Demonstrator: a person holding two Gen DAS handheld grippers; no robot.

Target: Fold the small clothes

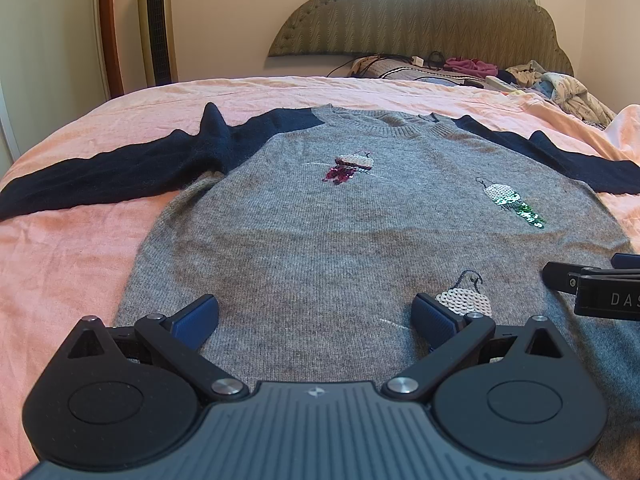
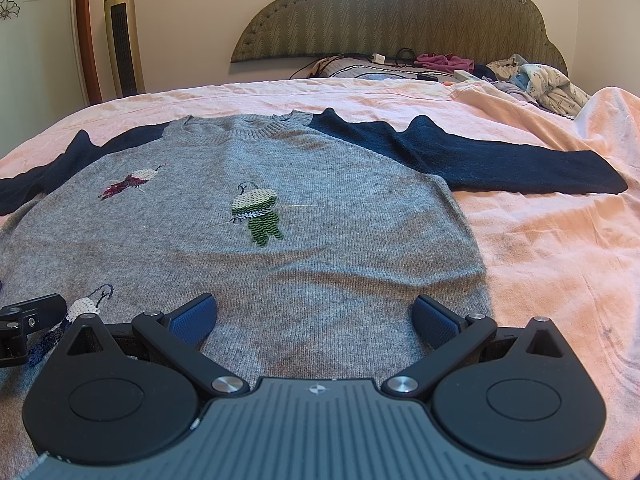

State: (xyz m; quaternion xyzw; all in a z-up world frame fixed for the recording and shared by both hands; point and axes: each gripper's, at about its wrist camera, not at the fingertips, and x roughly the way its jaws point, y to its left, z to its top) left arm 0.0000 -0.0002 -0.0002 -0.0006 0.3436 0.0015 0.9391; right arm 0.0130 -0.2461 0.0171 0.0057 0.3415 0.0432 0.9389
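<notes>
A small grey sweater with navy sleeves and sequin birds lies flat, front up, on the pink bedspread. Both sleeves are spread out to the sides. My left gripper hovers over the lower left part of the sweater, open, nothing between its fingers. My right gripper hovers over the lower right part near the hem, open and empty as well. Each gripper's tip shows at the edge of the other's view, the right gripper and the left gripper.
At the head of the bed, below the green padded headboard, lie a pillow, cables and a heap of loose clothes. A tower fan stands by the wall at left. Bare bedspread stretches on both sides of the sweater.
</notes>
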